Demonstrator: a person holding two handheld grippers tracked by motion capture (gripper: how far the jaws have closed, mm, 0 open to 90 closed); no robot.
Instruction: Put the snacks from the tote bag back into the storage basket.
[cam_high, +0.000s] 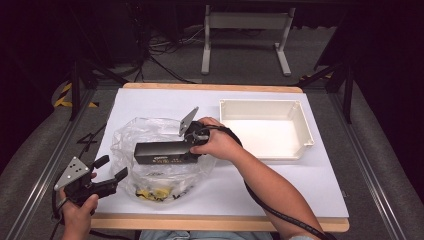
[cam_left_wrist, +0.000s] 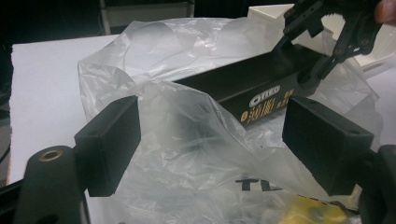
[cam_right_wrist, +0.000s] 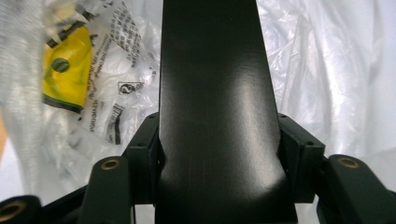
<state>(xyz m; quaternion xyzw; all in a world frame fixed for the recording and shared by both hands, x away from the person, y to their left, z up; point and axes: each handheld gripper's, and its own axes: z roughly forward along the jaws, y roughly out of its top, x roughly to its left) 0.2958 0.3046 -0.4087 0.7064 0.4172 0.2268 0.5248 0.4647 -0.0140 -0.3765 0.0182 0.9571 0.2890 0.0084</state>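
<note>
A long black box (cam_high: 162, 151) with gold print is held over a crumpled clear plastic bag (cam_high: 150, 135) in the middle of the table. My right gripper (cam_high: 196, 141) is shut on the box's right end; in the right gripper view the box (cam_right_wrist: 215, 107) runs away between the jaws. My left gripper (cam_high: 110, 170) is open at the table's front left, just left of the bag. In the left gripper view the bag (cam_left_wrist: 187, 154) lies between the open jaws, with the box (cam_left_wrist: 252, 88) behind it. Yellow packets (cam_high: 155, 192) lie inside the bag.
An empty white tray (cam_high: 305, 127) stands at the back right of the white table cover (cam_high: 280, 185). The right gripper's cable (cam_high: 275, 210) trails along the forearm. The wooden table edge (cam_high: 200, 222) runs along the front.
</note>
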